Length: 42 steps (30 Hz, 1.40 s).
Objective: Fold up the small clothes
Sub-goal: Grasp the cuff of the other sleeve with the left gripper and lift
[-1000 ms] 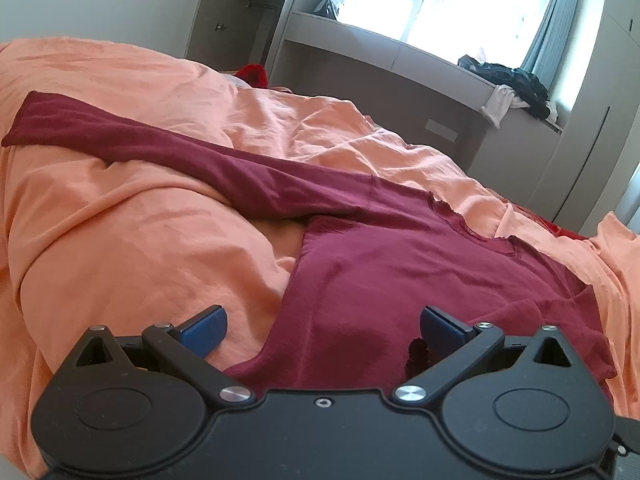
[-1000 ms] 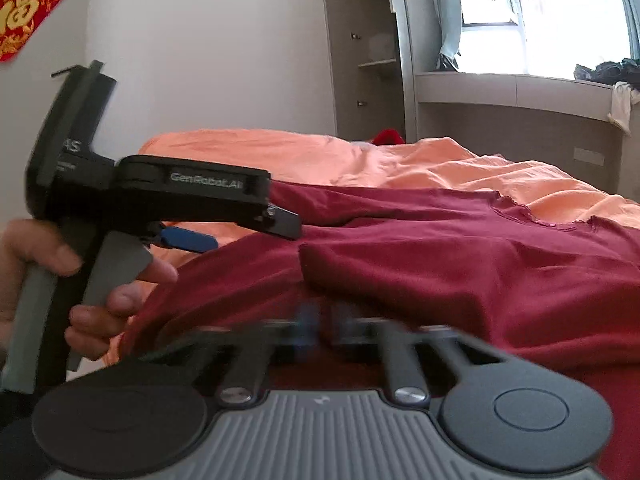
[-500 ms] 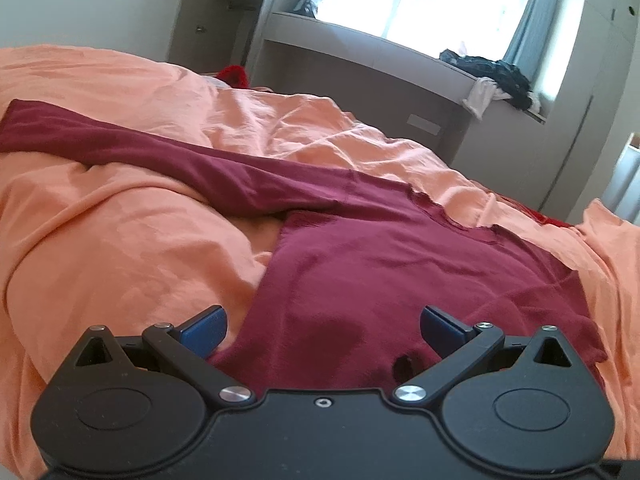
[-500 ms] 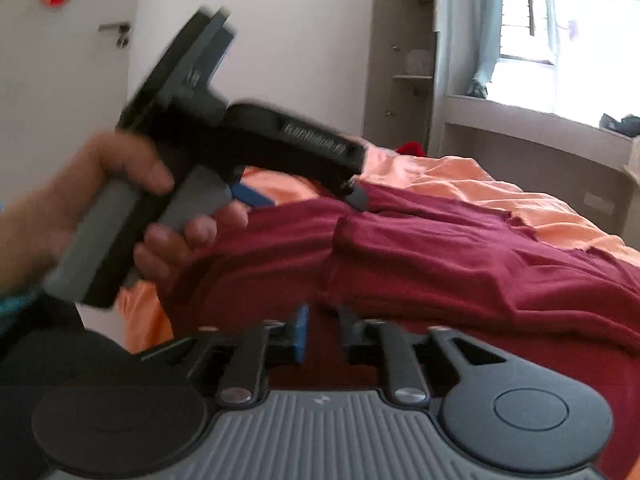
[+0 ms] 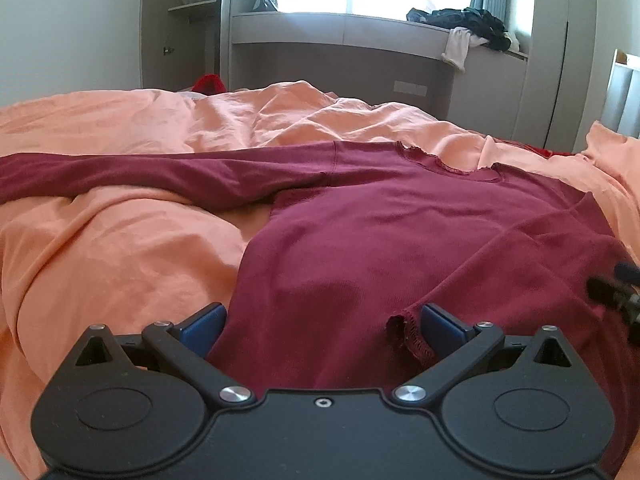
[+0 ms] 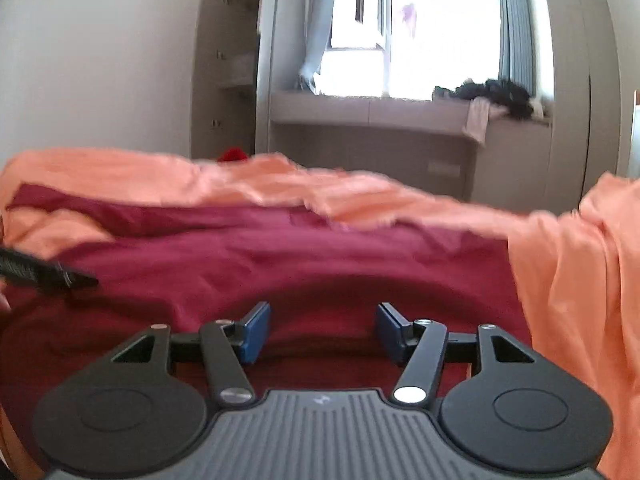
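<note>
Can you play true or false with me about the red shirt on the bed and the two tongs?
1. The dark red shirt lies on an orange bedcover. True.
2. The left tongs are squeezed shut on the shirt. False: they are open, with the shirt's bottom edge lying between the blue pads.
3. One long sleeve stretches out to the left. True.
4. The right tongs are open. True.
5. The shirt is already folded into a neat square. False: it is mostly spread out, with only the right sleeve laid across the body.
6. The window ledge has a pile of books on it. False: dark clothes are heaped there.
</note>
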### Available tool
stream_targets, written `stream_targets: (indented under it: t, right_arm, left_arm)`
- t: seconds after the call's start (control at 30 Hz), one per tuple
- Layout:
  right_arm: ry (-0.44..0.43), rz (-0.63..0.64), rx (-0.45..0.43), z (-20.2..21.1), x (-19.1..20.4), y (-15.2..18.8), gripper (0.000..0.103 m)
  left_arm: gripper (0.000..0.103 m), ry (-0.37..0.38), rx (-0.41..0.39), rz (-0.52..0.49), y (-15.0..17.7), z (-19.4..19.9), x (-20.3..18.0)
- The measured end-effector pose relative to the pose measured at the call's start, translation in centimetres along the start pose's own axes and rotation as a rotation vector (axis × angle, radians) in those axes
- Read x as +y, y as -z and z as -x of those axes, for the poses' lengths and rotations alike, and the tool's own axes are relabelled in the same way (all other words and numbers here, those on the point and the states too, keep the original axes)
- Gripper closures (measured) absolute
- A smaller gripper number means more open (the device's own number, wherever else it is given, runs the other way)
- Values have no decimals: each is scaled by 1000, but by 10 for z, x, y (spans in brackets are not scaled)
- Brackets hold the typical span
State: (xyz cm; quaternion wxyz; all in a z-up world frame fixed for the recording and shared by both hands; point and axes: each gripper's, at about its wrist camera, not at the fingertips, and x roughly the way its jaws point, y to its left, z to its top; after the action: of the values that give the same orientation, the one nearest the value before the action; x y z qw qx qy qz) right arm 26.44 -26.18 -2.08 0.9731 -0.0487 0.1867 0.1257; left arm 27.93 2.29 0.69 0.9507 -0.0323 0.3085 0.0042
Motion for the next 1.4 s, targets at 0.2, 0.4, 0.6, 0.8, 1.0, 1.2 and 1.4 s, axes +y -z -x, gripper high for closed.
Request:
stream_targets:
  t: [0.2,0.4,0.6,0.8,1.0,1.2,1.4]
  right_arm:
    - [20,63,-72,14,12,25,33]
    - [-67,-33,-206,41,-1,30,6]
    - [-163,-54,-265,57,1,34,0]
    - [-170,-90,-245,51,5,36,0]
    - [-154,-134,-191,40,5,45,0]
    - [-136,-180,-179,41,0,50,0]
    - [-137,-194,-184,45,0,51,0]
  left_arm:
    - [0,12,-29,77,-7,9,19]
    - [0,-129,-92,199,-29,18,85]
    - [1,-358,-158,348,-44,5,184]
    - [2,-466,-262,467,-55,-7,258]
    - [23,-449,-282,683,-52,-26,289]
    - [66,-601,-300,515,-69,-29,252]
    - [100,-605,-367,335,-103,-17,218]
